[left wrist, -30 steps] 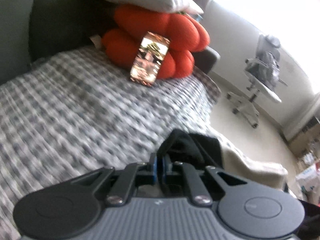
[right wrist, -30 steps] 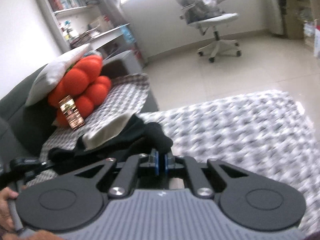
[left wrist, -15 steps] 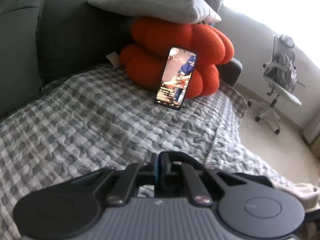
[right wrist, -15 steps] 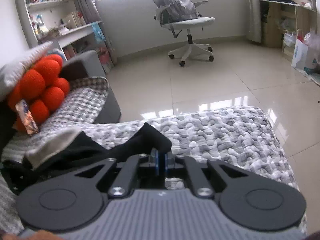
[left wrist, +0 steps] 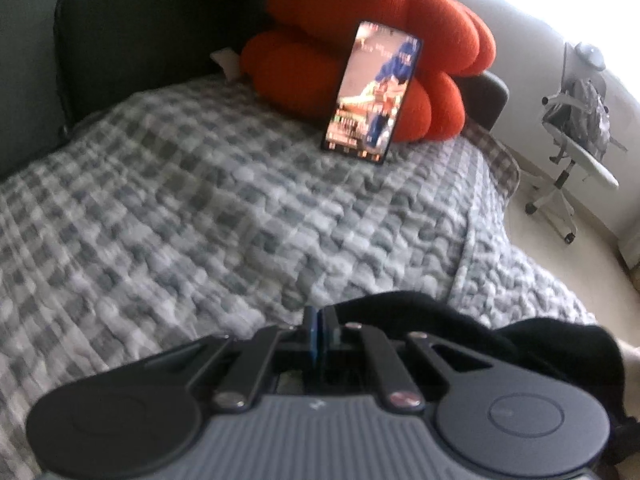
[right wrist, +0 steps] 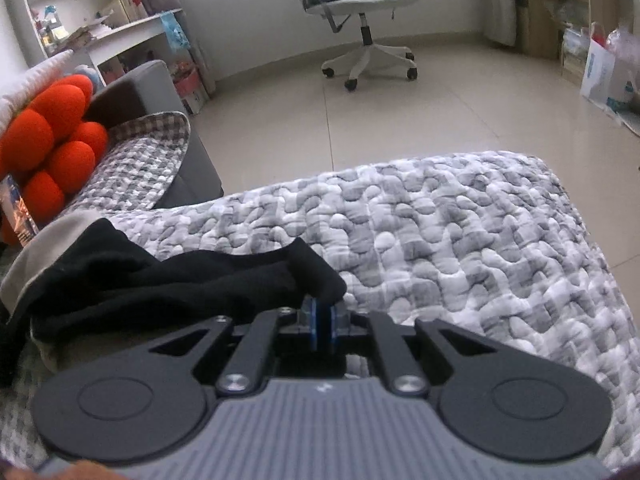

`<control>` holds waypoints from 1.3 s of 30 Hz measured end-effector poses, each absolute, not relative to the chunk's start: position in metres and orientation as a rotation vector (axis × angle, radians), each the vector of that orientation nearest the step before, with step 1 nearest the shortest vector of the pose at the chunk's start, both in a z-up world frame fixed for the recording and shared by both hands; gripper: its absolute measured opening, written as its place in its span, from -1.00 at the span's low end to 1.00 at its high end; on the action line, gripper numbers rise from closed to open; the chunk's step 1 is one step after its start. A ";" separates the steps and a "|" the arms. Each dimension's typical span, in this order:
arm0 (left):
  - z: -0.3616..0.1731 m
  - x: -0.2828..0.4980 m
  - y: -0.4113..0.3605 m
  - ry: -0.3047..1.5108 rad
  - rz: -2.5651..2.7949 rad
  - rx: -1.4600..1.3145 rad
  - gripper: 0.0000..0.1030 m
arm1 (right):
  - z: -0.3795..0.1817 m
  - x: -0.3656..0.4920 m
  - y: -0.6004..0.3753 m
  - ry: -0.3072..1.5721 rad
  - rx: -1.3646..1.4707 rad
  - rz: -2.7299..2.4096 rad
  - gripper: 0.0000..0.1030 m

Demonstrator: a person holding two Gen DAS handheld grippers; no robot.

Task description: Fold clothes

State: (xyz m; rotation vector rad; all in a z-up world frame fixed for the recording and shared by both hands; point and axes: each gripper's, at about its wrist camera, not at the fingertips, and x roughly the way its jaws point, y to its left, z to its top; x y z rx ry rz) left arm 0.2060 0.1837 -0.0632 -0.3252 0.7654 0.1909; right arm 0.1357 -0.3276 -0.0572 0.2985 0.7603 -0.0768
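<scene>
A black garment (right wrist: pixel 168 280) stretches from my right gripper (right wrist: pixel 322 316) toward the left, over the grey checked quilt (right wrist: pixel 460 248). My right gripper is shut on one black corner. A beige cloth (right wrist: pixel 44 240) lies under the garment's left part. In the left wrist view my left gripper (left wrist: pixel 319 330) is shut on another edge of the black garment (left wrist: pixel 500 336), which trails off to the right and low. Both sets of blue pads are pressed together with fabric between them.
An orange knotted cushion (left wrist: pixel 384 56) with a lit phone (left wrist: pixel 372 92) leaning on it sits at the sofa's far end, under a pale pillow. A white office chair (right wrist: pixel 360 12) stands on the tiled floor. Shelves (right wrist: pixel 80 20) line the wall; boxes stand at the right.
Both grippers have kept their hold on the black garment and swung with it. The left view has drawn nearer to the phone and cushion; the garment now lies lower over the quilt.
</scene>
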 end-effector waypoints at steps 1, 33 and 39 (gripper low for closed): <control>-0.065 0.206 0.182 0.763 0.189 -0.315 -0.96 | -0.057 0.135 -0.327 0.757 0.292 -0.076 -0.82; -0.015 0.124 0.038 0.877 -0.275 -0.206 0.41 | -0.005 0.057 -0.228 0.729 0.063 0.245 0.02; -0.031 0.124 0.014 0.915 -0.302 -0.198 0.41 | -0.019 0.063 -0.205 0.739 -0.013 0.261 0.04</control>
